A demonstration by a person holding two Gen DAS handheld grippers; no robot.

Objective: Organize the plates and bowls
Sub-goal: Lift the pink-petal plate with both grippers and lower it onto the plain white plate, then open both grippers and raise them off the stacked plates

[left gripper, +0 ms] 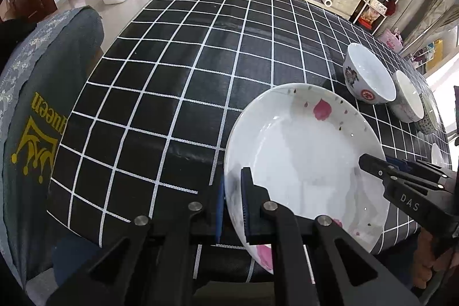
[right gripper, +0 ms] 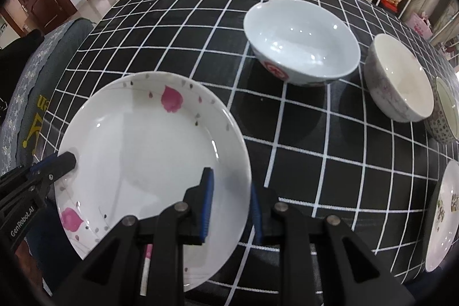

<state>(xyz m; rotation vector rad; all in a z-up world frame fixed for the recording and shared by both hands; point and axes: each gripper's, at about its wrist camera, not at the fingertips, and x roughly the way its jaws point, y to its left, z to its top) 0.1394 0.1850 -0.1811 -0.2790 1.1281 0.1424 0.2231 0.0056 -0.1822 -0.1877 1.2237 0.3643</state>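
A white plate with pink petals [left gripper: 301, 157] [right gripper: 149, 151] hangs low over the near edge of the black checked table [left gripper: 186, 76]; I cannot tell whether it rests on the cloth. My left gripper [left gripper: 233, 205] is shut on the plate's left rim and shows as a black tip [right gripper: 66, 161] in the right wrist view. On the opposite rim my right gripper [right gripper: 231, 208] is shut on the plate, also visible at the plate's right side [left gripper: 370, 162]. Beyond the plate stands a white bowl with a red medallion [left gripper: 370, 73] [right gripper: 301, 39].
Right of that bowl stand a pale bowl [right gripper: 398, 76] and a patterned bowl [right gripper: 446, 113]. A second decorated plate [right gripper: 441, 220] lies at the table's right edge. A chair with a grey cover and yellow crown print [left gripper: 43, 134] stands left of the table.
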